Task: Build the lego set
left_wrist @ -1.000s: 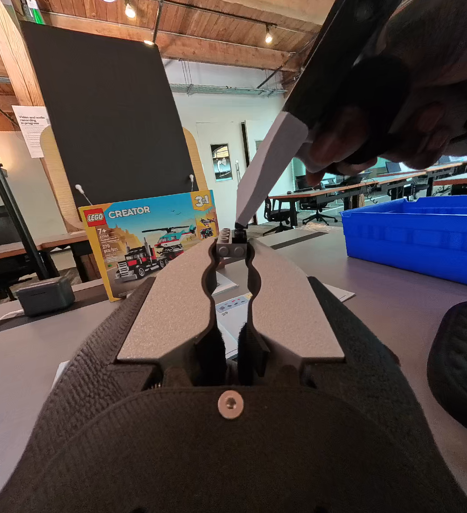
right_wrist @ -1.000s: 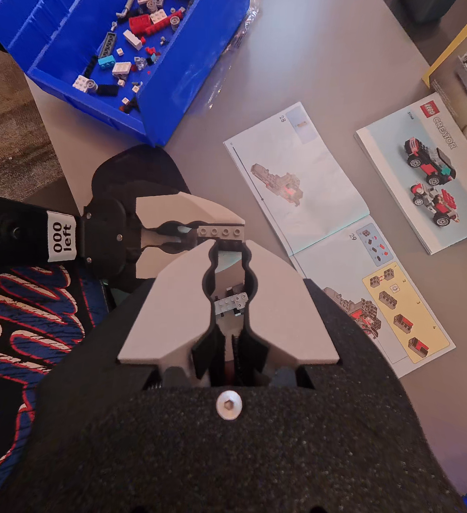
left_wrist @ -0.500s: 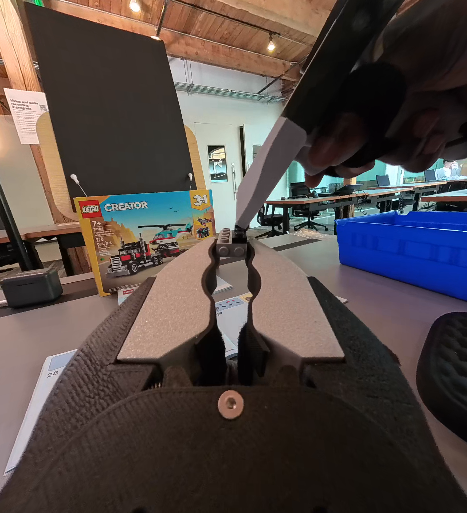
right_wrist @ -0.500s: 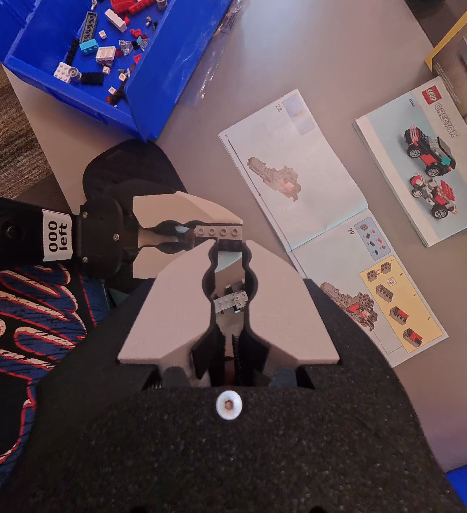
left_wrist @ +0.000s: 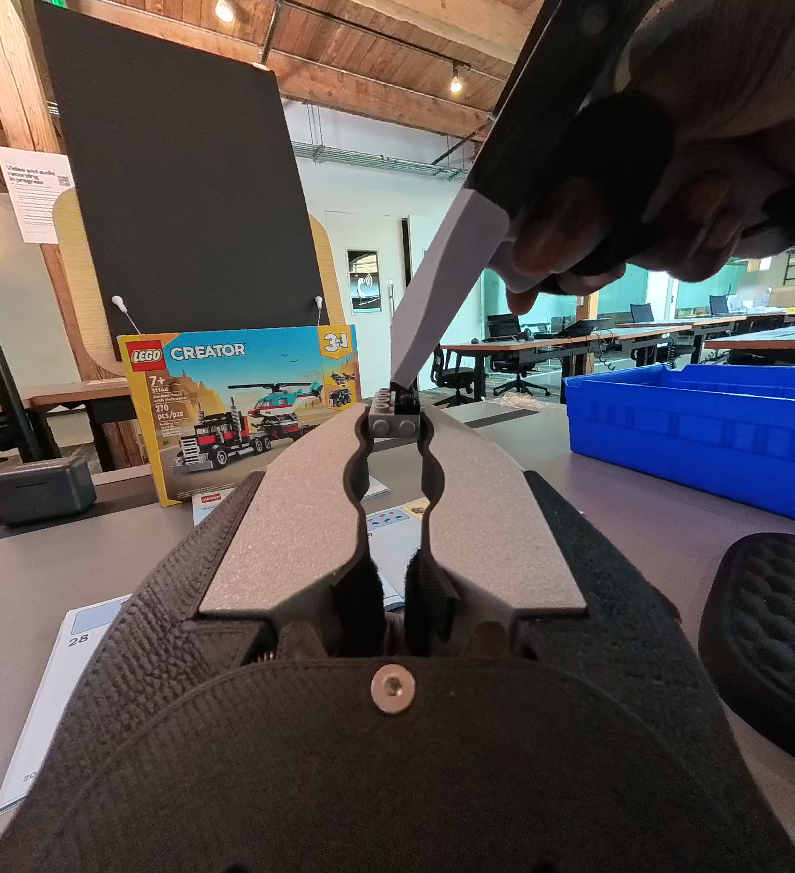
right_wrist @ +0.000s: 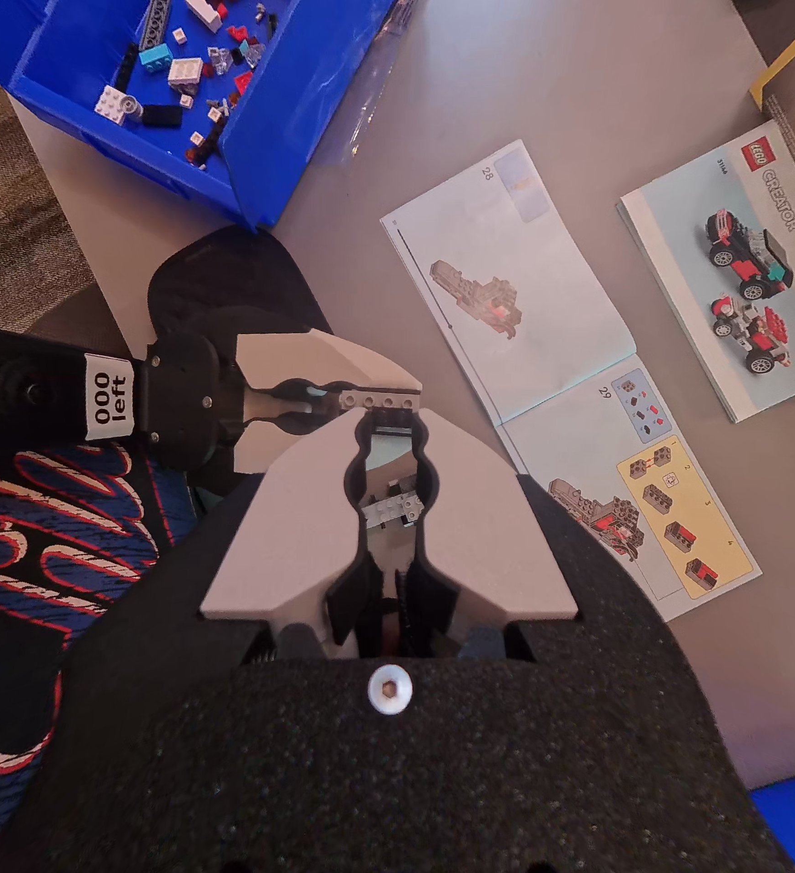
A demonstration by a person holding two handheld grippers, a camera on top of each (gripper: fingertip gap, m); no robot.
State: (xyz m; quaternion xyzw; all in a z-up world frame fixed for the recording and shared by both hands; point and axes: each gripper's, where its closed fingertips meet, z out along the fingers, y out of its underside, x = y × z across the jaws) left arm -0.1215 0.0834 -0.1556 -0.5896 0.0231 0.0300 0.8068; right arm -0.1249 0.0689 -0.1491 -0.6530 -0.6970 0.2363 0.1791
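Note:
My left gripper is shut on a small grey studded brick and holds it above the table. My right gripper comes down from the upper right with a person's hand on it. In the right wrist view my right gripper is shut on a small black piece, which sits against the grey brick held by the left gripper. A light grey partial build lies on the table below, seen between my right fingers.
A blue bin with several loose pieces stands at the table's edge; it also shows in the left wrist view. An open instruction booklet, a second booklet, the set's box, a black pad and a small dark box are around. Both grippers' tips are close together, under 4 cm apart.
Both grippers stay joined at the grey brick, grips unchanged. They have drifted slightly together, so the table and background have shifted a little in both views.

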